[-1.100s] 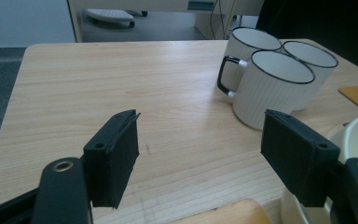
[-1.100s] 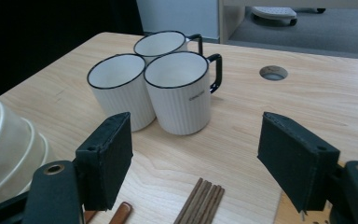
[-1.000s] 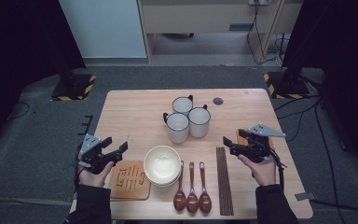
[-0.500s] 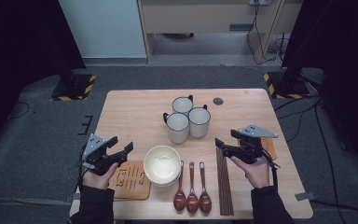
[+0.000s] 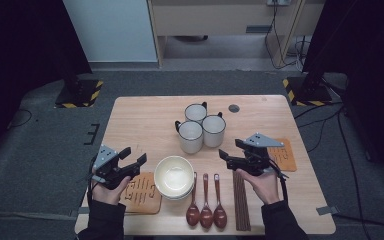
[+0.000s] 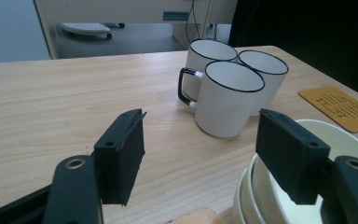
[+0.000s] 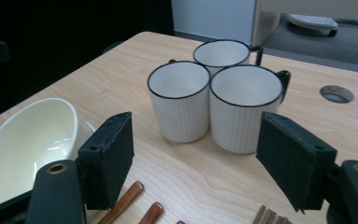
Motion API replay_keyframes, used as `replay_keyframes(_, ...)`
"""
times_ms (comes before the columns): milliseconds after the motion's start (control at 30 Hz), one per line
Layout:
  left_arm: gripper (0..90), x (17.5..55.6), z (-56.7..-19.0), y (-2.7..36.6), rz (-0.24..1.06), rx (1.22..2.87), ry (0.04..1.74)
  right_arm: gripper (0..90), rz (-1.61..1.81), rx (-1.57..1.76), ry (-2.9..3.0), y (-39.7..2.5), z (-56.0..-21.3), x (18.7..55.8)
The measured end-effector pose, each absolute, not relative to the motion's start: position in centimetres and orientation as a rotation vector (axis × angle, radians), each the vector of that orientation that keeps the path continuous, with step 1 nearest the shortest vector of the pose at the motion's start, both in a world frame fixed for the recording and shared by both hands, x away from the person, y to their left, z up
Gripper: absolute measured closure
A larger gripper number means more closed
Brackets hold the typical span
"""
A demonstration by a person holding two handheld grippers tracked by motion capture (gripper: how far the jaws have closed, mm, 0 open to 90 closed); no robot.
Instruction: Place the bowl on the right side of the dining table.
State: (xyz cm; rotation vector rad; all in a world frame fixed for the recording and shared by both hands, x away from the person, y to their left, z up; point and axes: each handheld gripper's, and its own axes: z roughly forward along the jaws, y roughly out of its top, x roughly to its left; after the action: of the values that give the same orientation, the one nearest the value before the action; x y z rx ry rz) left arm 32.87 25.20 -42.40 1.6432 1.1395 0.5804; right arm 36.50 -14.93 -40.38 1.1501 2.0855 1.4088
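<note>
the high view looks forward and down from above the person's side onto the whole table (image 5: 145, 120), far enough back to take in the floor around it, with the forearms entering from 6 o'clock. the left gripper view sits low and close over the table, facing toward 1 o'clock across the rim of the stacked bowls (image 6: 261, 186) to the three mugs (image 6: 228, 98), while the right gripper view, just as low and near, faces toward 11 o'clock at the same mugs (image 7: 214, 98) from the other side. all three views share the mugs (image 5: 202, 130) and the bowls (image 5: 174, 176).
</note>
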Motion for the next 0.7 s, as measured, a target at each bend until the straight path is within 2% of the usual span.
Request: replay_keyframes(700, 37.3, 32.8, -43.4, 23.5, 0.533, 1.66, 1.113, 28.2, 1.437, 1.062, 2.147, -11.0, -39.6, 36.0)
